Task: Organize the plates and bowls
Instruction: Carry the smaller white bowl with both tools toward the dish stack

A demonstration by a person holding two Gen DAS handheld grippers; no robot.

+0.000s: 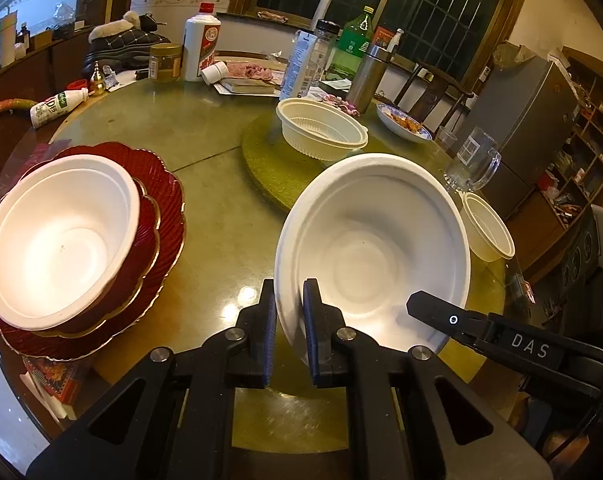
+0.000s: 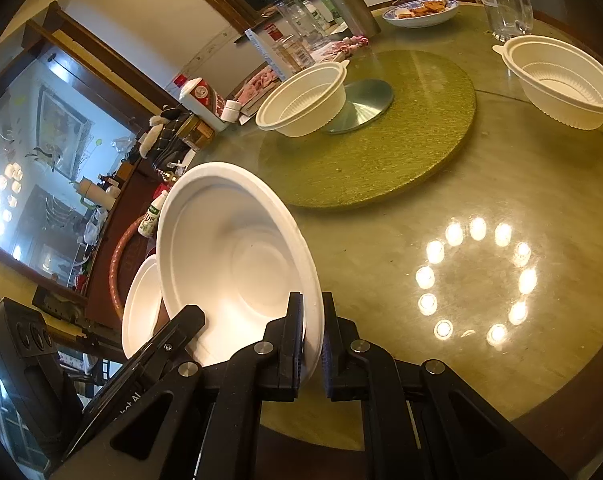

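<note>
**White bowl pinched at two points of its rim, tilted above the table**

Left gripper: black jaws clamped on the near-left rim of a wide white bowl, one blue-padded finger inside the rim, one outside. Right gripper: jaws likewise clenched on the rim of the same bowl, rim wall sandwiched between the pads. In the left wrist view the right gripper's finger shows at the bowl's near-right edge.

Bowl tilted, open side towards both cameras; whether any part touches the glass-topped round table cannot be told.

Left of it: a second white bowl sits nested on stacked red scalloped plates with gold edging, near the table edge.

Further in: a cream ribbed plastic bowl rests on the green turntable mat. Another cream ribbed bowl stands on the table beyond the mat, just beside a glass mug.

Back of table: bottles, jars, a blue-rimmed dish of food.
</note>
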